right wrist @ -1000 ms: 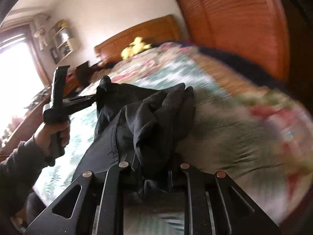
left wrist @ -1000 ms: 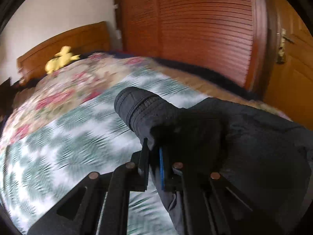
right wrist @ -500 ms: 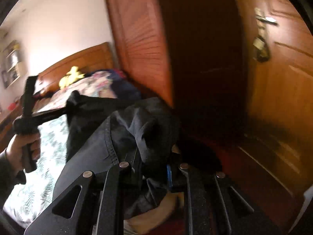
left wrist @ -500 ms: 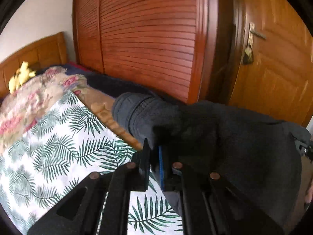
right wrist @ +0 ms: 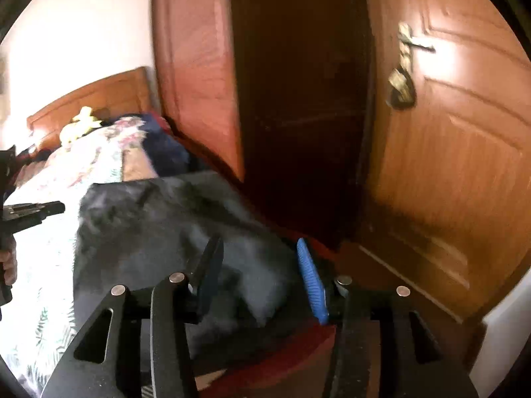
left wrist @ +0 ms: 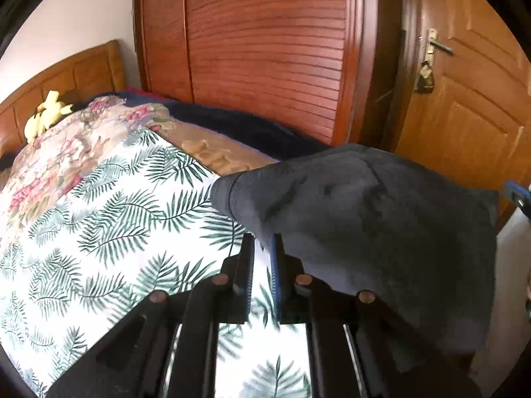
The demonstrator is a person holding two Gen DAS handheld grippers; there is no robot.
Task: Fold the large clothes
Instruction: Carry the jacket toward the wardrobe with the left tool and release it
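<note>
Left tongs (left wrist: 262,265) pinch the dark garment's (left wrist: 365,219) edge to anchor it above the bed (left wrist: 99,232), while right tongs (right wrist: 259,275) are spreading, seemingly letting its fold drop

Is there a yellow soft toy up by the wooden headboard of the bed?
Yes, in the left wrist view a yellow soft toy lies at the head of the bed, right against the wooden headboard.

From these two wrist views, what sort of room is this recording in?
A bedroom, most likely: a bed with a leaf-print cover and wooden headboard, a louvred wardrobe beside it, and a door.
</note>
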